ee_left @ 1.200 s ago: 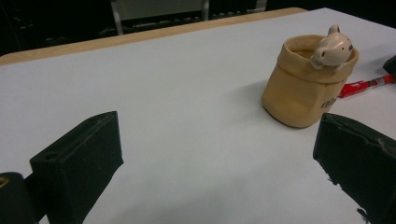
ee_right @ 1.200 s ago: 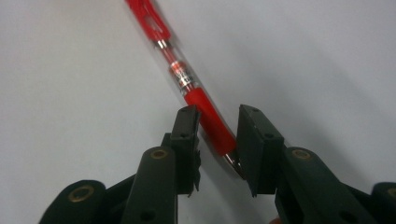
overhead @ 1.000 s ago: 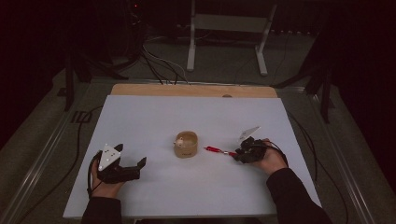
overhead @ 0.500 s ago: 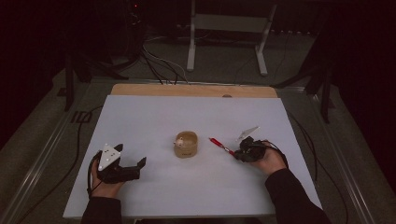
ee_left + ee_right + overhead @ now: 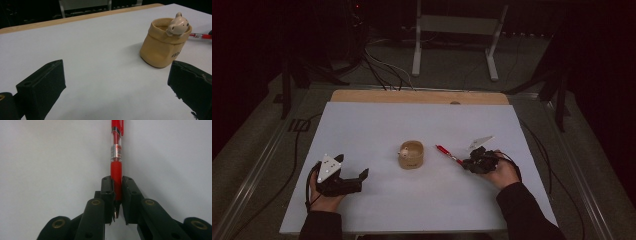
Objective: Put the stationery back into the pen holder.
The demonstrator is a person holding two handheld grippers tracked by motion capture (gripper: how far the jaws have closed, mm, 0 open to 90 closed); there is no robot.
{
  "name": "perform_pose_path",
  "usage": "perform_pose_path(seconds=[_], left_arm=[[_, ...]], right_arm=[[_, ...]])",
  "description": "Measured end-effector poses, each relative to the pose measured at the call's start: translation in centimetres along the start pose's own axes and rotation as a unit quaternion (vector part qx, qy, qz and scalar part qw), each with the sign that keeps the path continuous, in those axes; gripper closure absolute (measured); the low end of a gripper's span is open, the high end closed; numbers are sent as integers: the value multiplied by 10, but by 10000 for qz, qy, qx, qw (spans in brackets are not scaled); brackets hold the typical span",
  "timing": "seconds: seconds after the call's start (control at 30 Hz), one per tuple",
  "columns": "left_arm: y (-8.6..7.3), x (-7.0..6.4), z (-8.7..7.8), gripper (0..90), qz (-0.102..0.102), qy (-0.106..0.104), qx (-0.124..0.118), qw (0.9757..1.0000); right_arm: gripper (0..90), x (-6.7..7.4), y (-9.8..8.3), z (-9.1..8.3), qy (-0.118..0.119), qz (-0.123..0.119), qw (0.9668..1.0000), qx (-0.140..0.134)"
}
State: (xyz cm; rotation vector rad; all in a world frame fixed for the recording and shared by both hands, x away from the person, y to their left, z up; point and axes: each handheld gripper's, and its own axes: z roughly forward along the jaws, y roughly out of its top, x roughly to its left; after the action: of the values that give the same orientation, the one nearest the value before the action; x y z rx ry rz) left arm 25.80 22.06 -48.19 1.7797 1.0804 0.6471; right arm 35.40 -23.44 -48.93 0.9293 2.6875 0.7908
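right gripper view: jaws of right gripper (image 5: pixel 117 192) pinching red pen (image 5: pixel 116 157) by rubber grip near tip; light, stiff, slick barrel, likely to pivot. left gripper (image 5: pixel 343 181) spread, empty.

Left gripper (image 5: pixel 120 97) jaws wide apart; bear pot (image 5: pixel 163 43) beyond, red pen (image 5: pixel 201 36) behind it

Red pen (image 5: pixel 116 170) w/ clear barrel; tan pot (image 5: pixel 162 47), cream bear; black fingers (image 5: pixel 107 195); white worktop (image 5: pixel 377 125), centre frame.
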Motion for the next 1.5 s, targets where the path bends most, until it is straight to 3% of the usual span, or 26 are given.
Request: perform_pose_path(seconds=[0.33,0.67,1.5], left_arm=[[0,0,0,18,11,-7,7,10000],[0,-1,1,18,22,-11,17,10000],[0,-2,2,18,41,-20,15,10000]], right_arm=[[809,-1,3,-16,107,173,9988,-435],[809,0,5,-29,78,300,9973,-662],[809,13,31,-62,8,-44,9956,-935]])
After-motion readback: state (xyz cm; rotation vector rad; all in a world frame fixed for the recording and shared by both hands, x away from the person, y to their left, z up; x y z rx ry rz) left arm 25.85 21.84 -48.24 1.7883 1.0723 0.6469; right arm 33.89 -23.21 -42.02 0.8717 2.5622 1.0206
